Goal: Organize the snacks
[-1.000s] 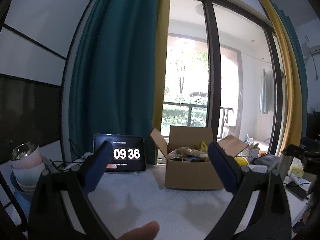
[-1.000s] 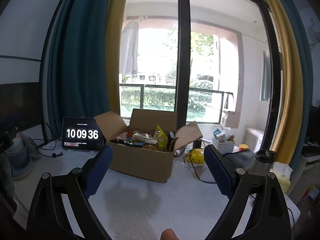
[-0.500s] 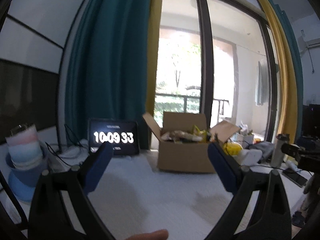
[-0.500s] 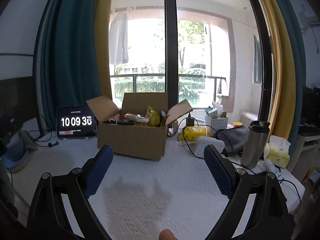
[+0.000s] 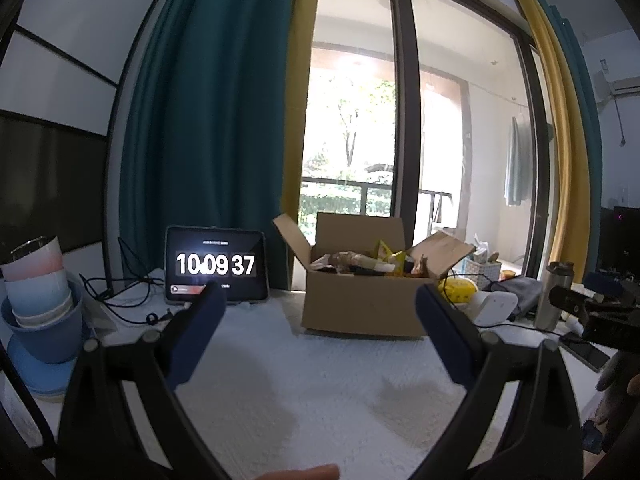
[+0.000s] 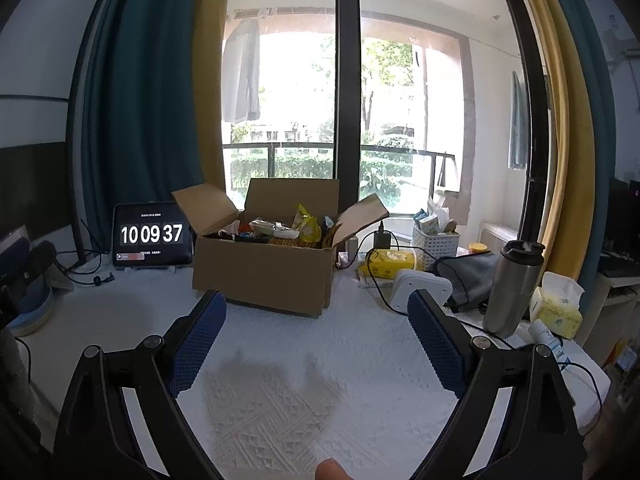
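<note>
An open cardboard box (image 5: pixel 360 304) stands on the white cloth-covered table (image 5: pixel 280 368) near the window, flaps up. It also shows in the right wrist view (image 6: pixel 264 276). Snack packets (image 6: pixel 296 232) fill it, a yellow bag sticking up; they show in the left wrist view too (image 5: pixel 372 262). My left gripper (image 5: pixel 318 332) is open and empty, above the table in front of the box. My right gripper (image 6: pixel 316 344) is open and empty, also short of the box.
A tablet clock (image 5: pixel 216 266) stands left of the box with cables. Stacked bowls and cups (image 5: pixel 36 300) sit at far left. Right of the box are a steel flask (image 6: pixel 512 288), white device (image 6: pixel 420 288), yellow packet (image 6: pixel 388 262), white basket (image 6: pixel 436 240) and tissue pack (image 6: pixel 558 308).
Both views shifted a little; the box sits at a slightly different spot in each. Both grippers stay open and empty. The clock advanced to 10:09:37.
</note>
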Motion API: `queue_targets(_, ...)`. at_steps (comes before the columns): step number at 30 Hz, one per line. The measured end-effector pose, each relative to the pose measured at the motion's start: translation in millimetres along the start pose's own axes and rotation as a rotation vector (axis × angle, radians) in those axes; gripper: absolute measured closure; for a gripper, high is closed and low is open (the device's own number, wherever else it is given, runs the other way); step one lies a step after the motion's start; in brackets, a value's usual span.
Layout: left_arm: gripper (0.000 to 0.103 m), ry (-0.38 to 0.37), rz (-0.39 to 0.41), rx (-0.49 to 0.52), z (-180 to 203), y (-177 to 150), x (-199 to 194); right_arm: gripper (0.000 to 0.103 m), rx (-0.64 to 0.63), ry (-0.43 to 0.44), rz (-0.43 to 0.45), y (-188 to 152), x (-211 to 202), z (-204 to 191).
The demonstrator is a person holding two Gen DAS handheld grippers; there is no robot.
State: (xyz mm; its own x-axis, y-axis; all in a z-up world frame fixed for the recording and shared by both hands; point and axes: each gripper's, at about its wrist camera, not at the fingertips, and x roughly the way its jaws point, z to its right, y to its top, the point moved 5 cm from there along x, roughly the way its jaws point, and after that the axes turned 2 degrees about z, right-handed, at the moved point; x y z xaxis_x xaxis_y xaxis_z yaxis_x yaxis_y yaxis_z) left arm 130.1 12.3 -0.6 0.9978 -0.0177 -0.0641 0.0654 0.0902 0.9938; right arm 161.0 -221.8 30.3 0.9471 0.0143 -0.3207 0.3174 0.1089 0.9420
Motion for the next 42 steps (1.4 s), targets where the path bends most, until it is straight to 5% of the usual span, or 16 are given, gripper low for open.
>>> queue_targets(42,0.006,-0.019,-0.016,-0.003,-0.3,-3.6,0.4,0.009,-0.015,0.009,-0.004,-0.6,-1.1,-1.9)
